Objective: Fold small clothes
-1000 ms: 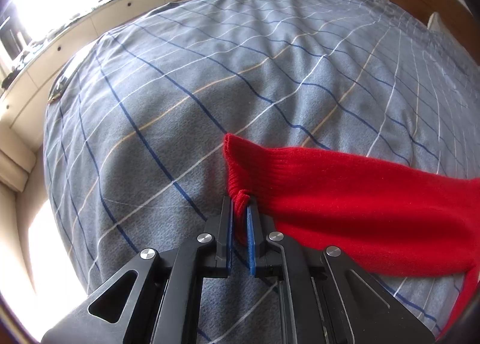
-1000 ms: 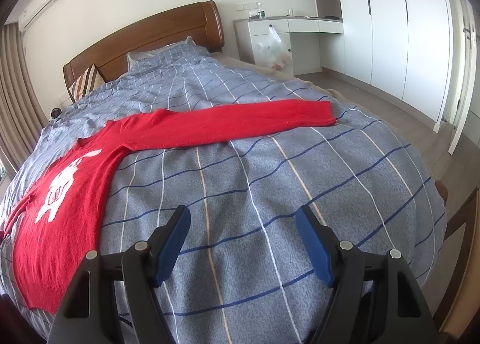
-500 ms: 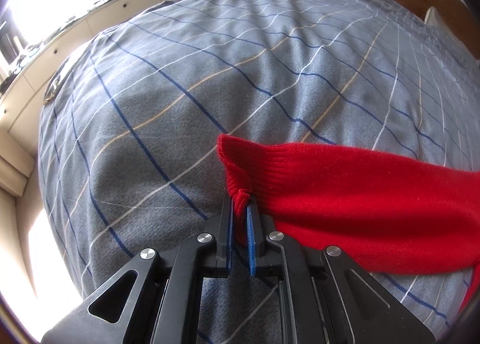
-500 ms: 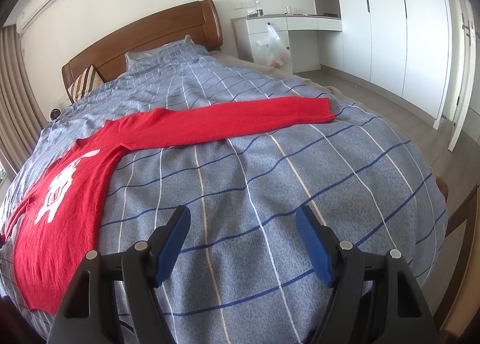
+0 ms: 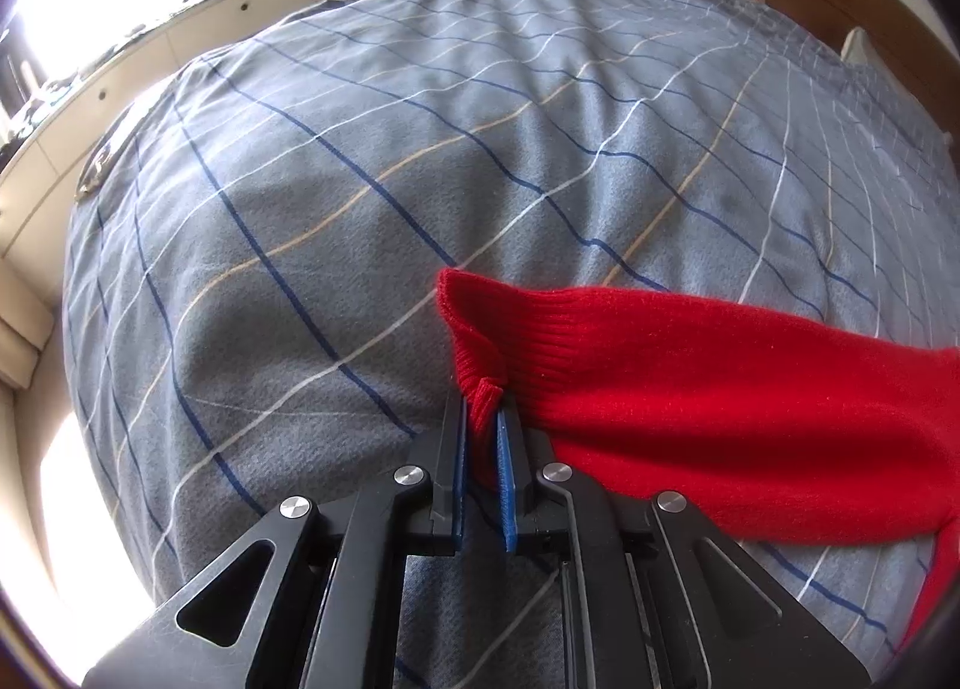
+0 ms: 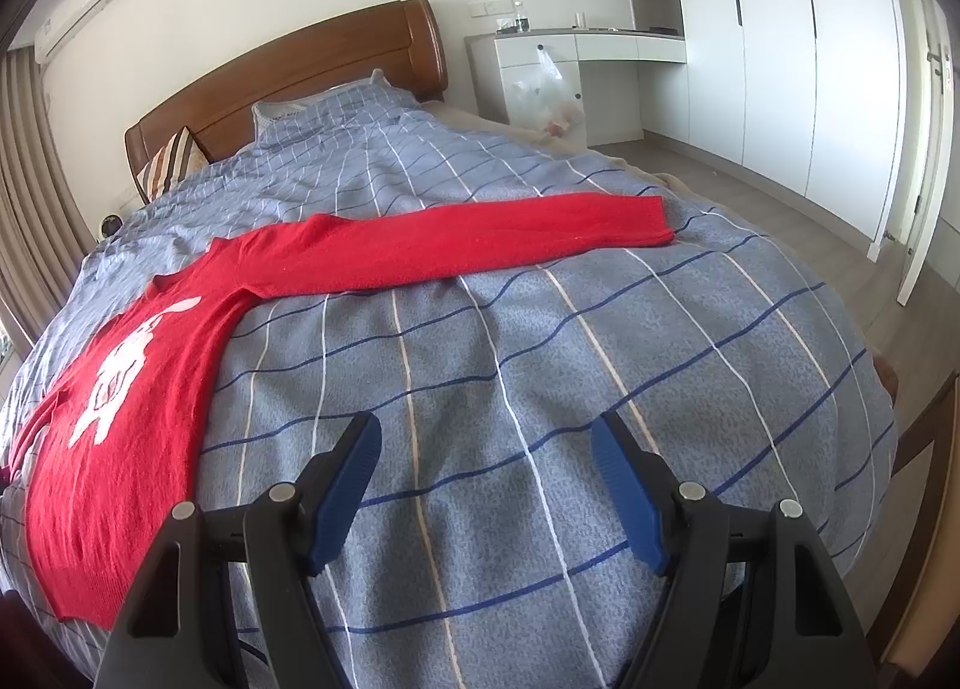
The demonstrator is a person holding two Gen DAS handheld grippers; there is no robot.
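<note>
Red knitted sweater [image 6: 198, 341] is soft and limp; my left gripper [image 5: 480, 419] fingers, opening, pinch its ribbed cuff [image 5: 480, 329]; right gripper [image 6: 486, 479] fingers spread, empty.

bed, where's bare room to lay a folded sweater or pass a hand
Bare duvet lies in front of the open right gripper, bordered by the sweater body on the left and the outstretched sleeve beyond. More bare duvet runs from that sleeve to the headboard. It is crowded only at the cuff, between the opening left gripper fingers.
</note>
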